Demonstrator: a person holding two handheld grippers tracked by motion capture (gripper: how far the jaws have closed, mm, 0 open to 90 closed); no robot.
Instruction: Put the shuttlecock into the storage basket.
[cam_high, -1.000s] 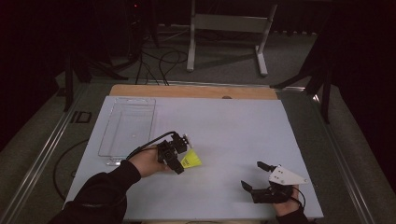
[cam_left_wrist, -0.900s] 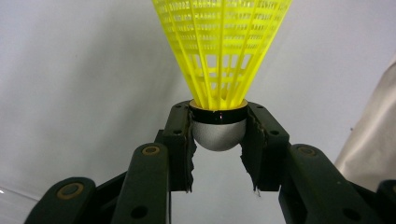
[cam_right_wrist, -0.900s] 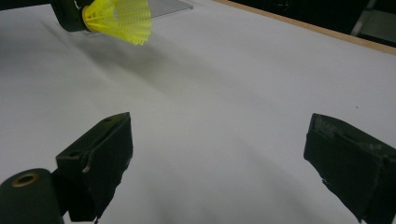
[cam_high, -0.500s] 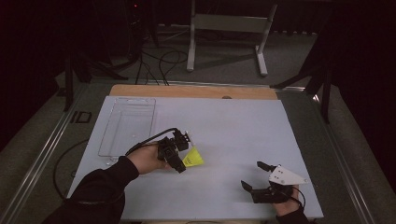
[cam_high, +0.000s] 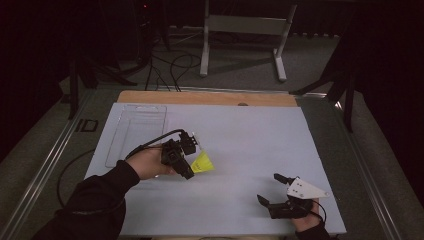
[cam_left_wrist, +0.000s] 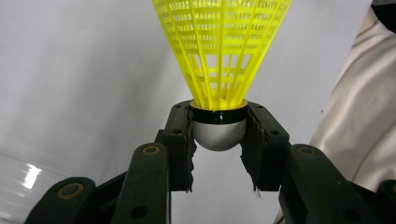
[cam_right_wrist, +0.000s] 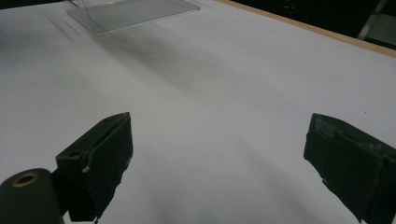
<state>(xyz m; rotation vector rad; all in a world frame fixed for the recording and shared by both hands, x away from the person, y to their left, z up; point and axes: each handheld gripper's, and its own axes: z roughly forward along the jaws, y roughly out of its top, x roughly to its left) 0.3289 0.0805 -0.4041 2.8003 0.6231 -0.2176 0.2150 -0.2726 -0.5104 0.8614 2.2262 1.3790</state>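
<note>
Left tongs (cam_high: 192, 165) held above the white surface (cam_high: 250, 135), left of centre, clamped on a yellow shuttlecock (cam_high: 202, 162). In the left gripper view, tongs (cam_left_wrist: 218, 135) pinching the shuttlecock (cam_left_wrist: 219, 51) at its rounded grey cork base, one black jaw on each side just under the dark band; yellow plastic mesh skirt flaring away beyond the jaw tips. Torn padding visible along the inner faces of both jaws. Pale cloth at the right edge of that view, identity unclear.

In the high view, skirt pointing right, away from the person's left hand (cam_high: 145, 162), black cable looping up and back over the hand. Dark sleeve (cam_high: 95, 200) entering from the near left.

Clear plastic tray (cam_high: 136, 132) lying flat on the far left part of the surface, just beyond the left hand; same tray (cam_right_wrist: 130, 10) at the far top of the right gripper view.

Right tongs (cam_high: 267, 187) resting low at the near right edge of the surface, well apart from the shuttlecock, grey three-cornered plate on top. Right tongs (cam_right_wrist: 219, 158) spread wide, gripping nothing, bare white surface between the jaws.

Wooden strip (cam_high: 210, 97) along the far edge of the surface.
</note>
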